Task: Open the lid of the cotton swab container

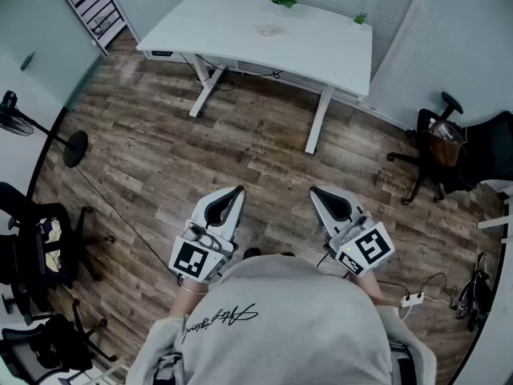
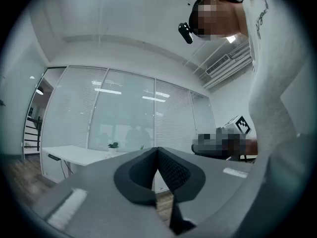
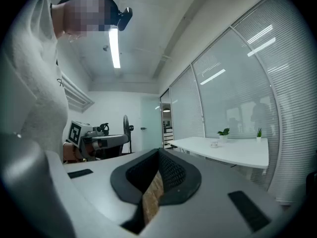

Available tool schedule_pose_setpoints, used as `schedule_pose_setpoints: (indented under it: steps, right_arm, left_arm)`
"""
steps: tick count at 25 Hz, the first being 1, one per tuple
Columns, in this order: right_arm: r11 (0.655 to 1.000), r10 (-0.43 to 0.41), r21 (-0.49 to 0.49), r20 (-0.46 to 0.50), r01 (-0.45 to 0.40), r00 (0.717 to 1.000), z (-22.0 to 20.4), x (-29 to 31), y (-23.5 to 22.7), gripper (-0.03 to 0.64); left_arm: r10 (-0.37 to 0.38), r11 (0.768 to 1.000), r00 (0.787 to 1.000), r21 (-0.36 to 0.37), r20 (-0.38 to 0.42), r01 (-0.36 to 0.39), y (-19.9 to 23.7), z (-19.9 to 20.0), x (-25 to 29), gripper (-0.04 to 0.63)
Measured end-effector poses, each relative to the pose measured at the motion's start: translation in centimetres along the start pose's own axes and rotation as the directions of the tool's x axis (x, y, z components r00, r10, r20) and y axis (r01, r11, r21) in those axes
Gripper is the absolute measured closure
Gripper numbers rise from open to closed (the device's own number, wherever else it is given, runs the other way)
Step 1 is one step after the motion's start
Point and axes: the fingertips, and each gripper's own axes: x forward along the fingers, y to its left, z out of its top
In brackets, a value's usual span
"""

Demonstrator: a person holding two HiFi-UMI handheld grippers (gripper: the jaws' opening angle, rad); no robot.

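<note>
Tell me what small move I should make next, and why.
Probably step forward to the white desk: the left hand-held gripper and the right hand-held gripper are both shut, empty and well short of the small clear item on it, which may be the container.

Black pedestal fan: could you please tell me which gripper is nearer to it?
Left. The left gripper is right of the black pedestal fan; the right gripper is farther right.

Floor (image 1: 160,159) is matt wood plank; desk (image 1: 240,30) smooth white (slightly glossy); left gripper (image 1: 238,191) matt grey plastic, 2 pads (image 2: 174,171) rough.
</note>
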Motion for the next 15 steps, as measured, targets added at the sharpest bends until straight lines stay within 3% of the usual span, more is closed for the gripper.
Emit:
schedule_pose_setpoints:
  steps: [11,15]
  right_arm:
    - [1.000,-0.002,-0.001,0.003,0.002,1.000,-0.02,-0.07,-0.43,0.614]
    - [1.000,-0.018,-0.013,0.045,0.018,0.999,0.72,-0.15,-0.34,0.614]
  left_arm:
    - [0.002,1.000,1.000,-0.001,0.000,-0.002,-0.02,-0.13,0.45,0.598]
    - [-0.004,1.000,1.000,-0.002,-0.001,0.004,-0.21,-0.08,0.43,0.598]
